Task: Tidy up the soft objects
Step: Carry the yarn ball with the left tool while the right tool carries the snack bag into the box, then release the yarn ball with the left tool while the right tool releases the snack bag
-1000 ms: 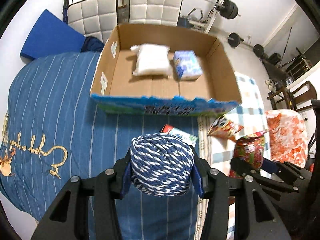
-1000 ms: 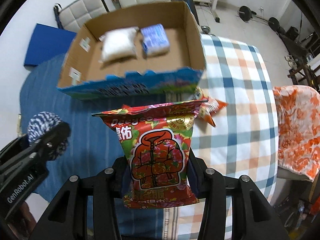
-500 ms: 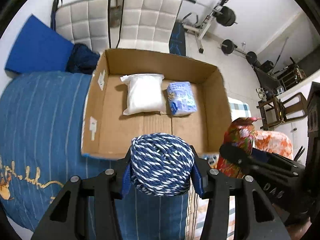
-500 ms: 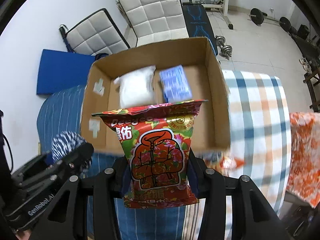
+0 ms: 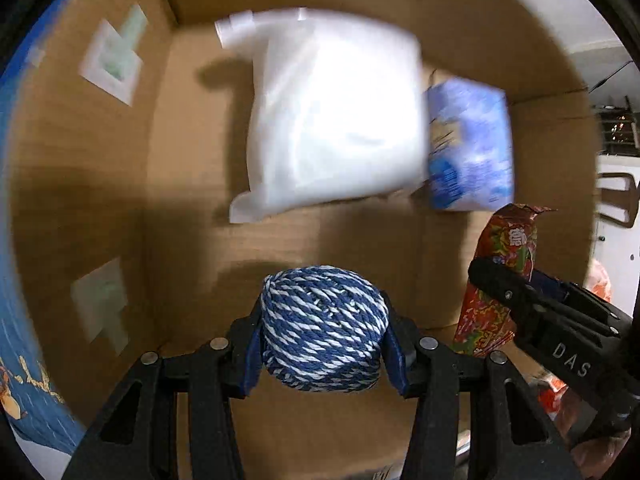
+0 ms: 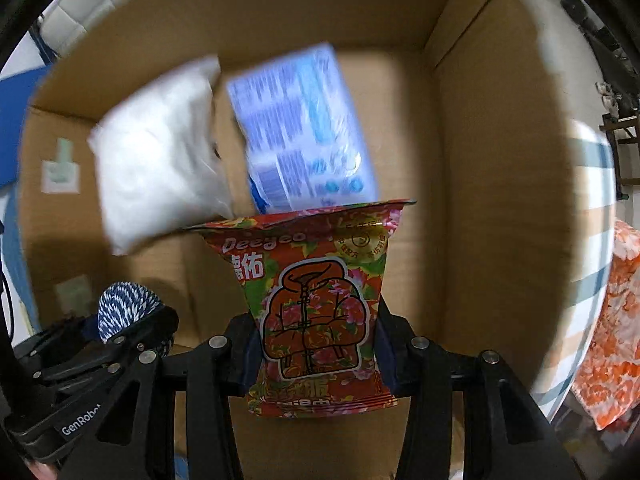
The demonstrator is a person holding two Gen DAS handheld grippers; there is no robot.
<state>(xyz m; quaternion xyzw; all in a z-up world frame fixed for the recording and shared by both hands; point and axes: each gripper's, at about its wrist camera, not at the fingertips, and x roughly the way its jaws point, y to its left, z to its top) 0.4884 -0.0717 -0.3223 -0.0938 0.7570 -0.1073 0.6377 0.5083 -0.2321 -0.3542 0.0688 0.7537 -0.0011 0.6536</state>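
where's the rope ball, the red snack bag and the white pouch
rope ball [image 5: 322,328], left wrist view, middle of its striped windings
red snack bag [image 6: 316,308], right wrist view, printed jacket picture
white pouch [image 5: 332,120], left wrist view, its middle

Blue-and-white twisted rope ball [image 5: 323,327]; red floral snack bag [image 6: 316,304] with an orange jacket print; plain white pouch [image 5: 332,120]; blue-and-white packet [image 5: 468,152]; brown cardboard box [image 5: 80,184].

One cardboard box [image 5: 460,32] is taking up both views. Two packs are lying on its floor: one white pillow pack [image 5: 332,120] and one blue tissue pack [image 5: 468,152] just beside it. Over that floor, one blue-and-white rope ball [image 5: 322,332] and one red snack bag [image 6: 316,304] are hanging (four soft things altogether).
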